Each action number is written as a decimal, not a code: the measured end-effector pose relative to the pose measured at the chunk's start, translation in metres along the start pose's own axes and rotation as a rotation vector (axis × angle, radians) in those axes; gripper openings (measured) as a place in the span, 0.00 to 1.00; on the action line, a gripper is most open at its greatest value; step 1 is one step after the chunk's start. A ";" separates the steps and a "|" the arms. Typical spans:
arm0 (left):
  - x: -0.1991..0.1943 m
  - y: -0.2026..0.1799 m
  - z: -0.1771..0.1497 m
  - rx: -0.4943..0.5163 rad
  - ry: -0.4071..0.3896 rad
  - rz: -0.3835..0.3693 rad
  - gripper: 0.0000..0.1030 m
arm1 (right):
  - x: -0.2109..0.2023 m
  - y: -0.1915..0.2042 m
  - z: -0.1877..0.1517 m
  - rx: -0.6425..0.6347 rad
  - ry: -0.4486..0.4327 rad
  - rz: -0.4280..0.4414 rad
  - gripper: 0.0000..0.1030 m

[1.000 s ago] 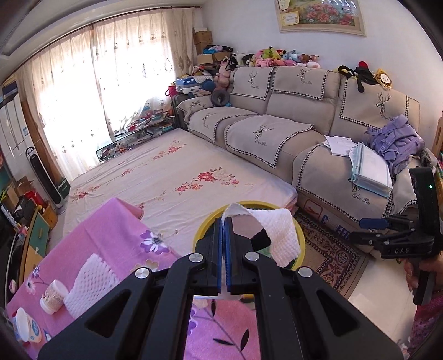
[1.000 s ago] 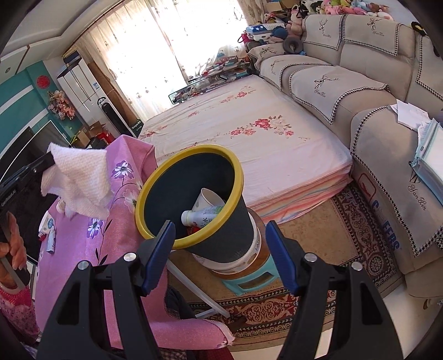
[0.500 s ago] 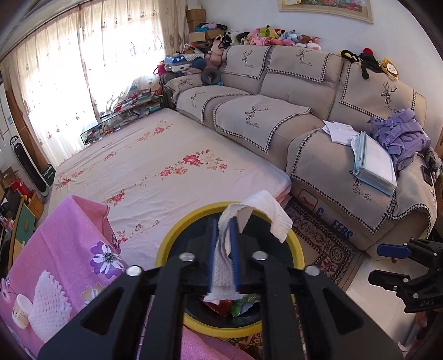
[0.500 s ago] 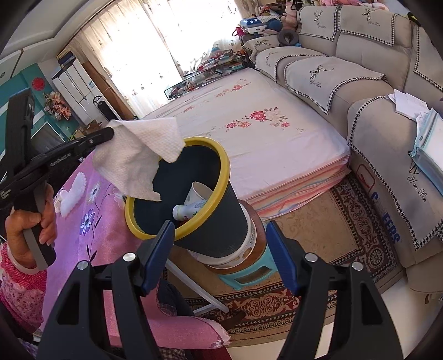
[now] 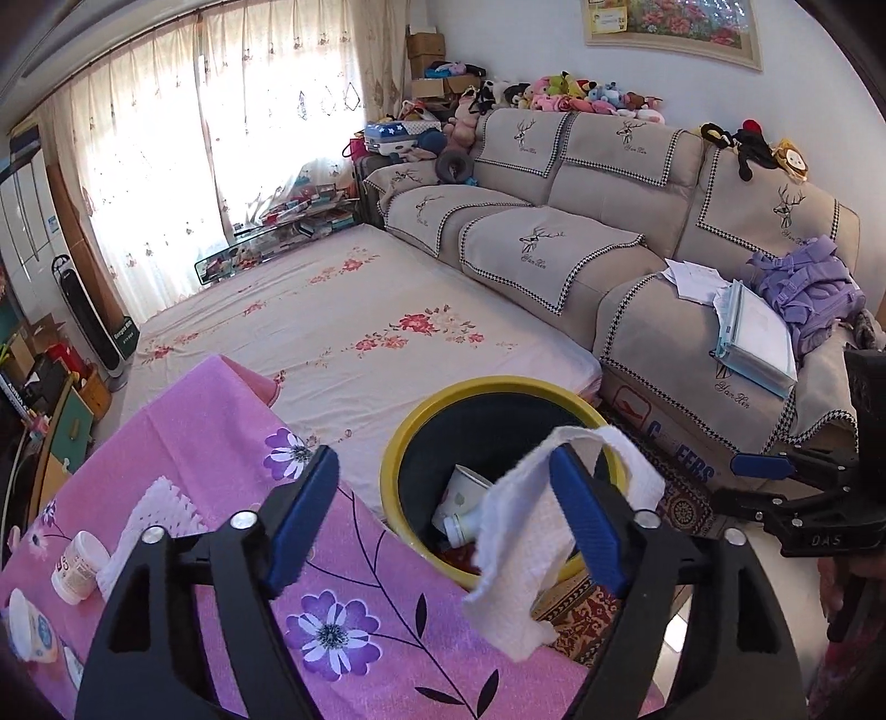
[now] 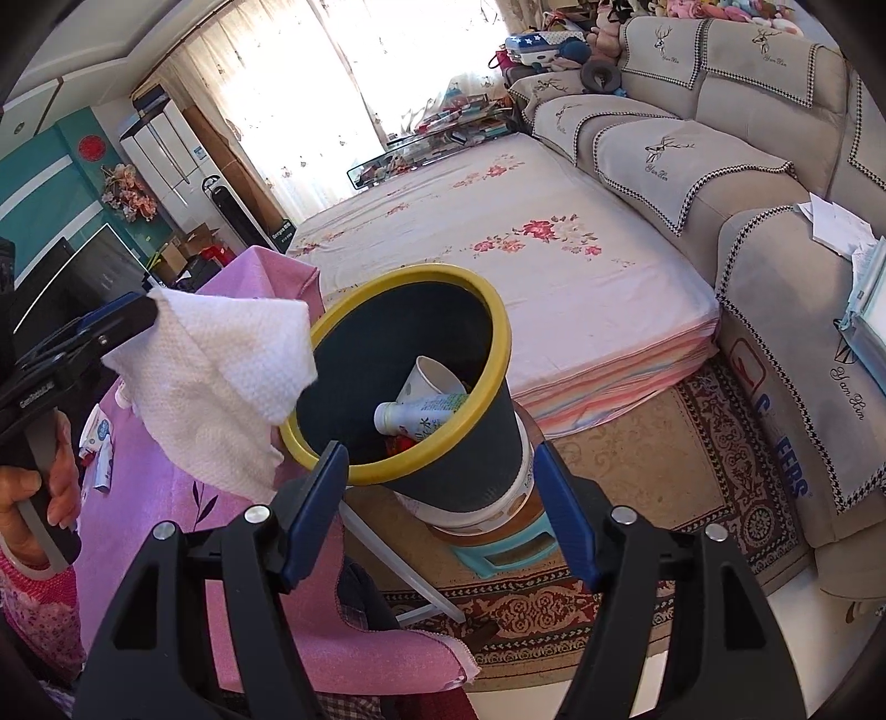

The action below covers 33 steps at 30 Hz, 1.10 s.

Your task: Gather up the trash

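Left fingers (image 5: 587, 531) opening, a crumpled white paper towel (image 5: 531, 548) draped on one; right fingers (image 6: 565, 520) wide, empty.

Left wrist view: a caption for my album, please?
Left gripper opening, white paper towel draped on one finger beside the yellow-rimmed bin.

- Sheer curtains (image 5: 166, 155) cover a wide window on the far wall; strong daylight enters through them.
- A beige sectional sofa (image 5: 637, 232) with deer-motif covers runs along the right wall, plush toys (image 5: 570, 94) lined on its back.
- A floral-sheeted mattress (image 5: 354, 332) lies against the sofa front.
- A patterned rug (image 6: 692, 471) covers the pale floor.
- A framed floral picture (image 5: 675, 25) hangs above the sofa.
- A teal wall panel (image 6: 50, 166) stands at left.
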<state>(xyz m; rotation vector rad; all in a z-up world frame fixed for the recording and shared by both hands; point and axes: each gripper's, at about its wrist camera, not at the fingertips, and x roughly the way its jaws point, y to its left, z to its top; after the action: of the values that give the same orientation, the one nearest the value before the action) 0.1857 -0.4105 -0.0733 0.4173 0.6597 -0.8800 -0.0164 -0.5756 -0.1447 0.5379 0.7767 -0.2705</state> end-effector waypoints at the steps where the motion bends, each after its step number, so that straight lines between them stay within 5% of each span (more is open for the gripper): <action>1: 0.006 0.000 0.003 -0.001 0.012 -0.015 0.68 | -0.002 0.003 0.000 -0.001 -0.004 0.002 0.64; 9: 0.045 0.007 0.065 -0.022 0.021 -0.021 0.71 | -0.009 0.007 -0.002 -0.006 0.003 -0.019 0.64; 10: 0.057 0.004 0.069 -0.004 0.075 -0.017 0.78 | -0.008 0.005 -0.002 0.000 0.006 -0.022 0.64; 14: 0.117 -0.008 0.035 0.062 0.349 -0.021 0.70 | -0.001 0.001 -0.002 0.009 0.023 -0.018 0.64; 18: 0.136 0.000 0.009 -0.033 0.478 -0.107 0.69 | 0.003 -0.002 -0.004 0.013 0.033 -0.013 0.64; 20: 0.123 0.008 0.012 -0.087 0.444 -0.147 0.69 | 0.003 -0.004 -0.004 0.019 0.032 -0.010 0.64; 23: 0.073 0.019 0.020 -0.120 0.277 -0.142 0.69 | 0.001 -0.001 -0.005 0.022 0.025 0.000 0.64; 28: -0.033 0.048 0.009 -0.174 0.036 -0.057 0.77 | 0.006 0.014 0.000 -0.017 0.034 0.023 0.64; 33: -0.130 0.106 -0.047 -0.272 -0.058 0.100 0.81 | 0.023 0.058 0.013 -0.131 0.057 0.054 0.64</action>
<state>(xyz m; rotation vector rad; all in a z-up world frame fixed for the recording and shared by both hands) 0.1951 -0.2479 -0.0112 0.1781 0.6887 -0.6935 0.0317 -0.5353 -0.1328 0.4444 0.8277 -0.1534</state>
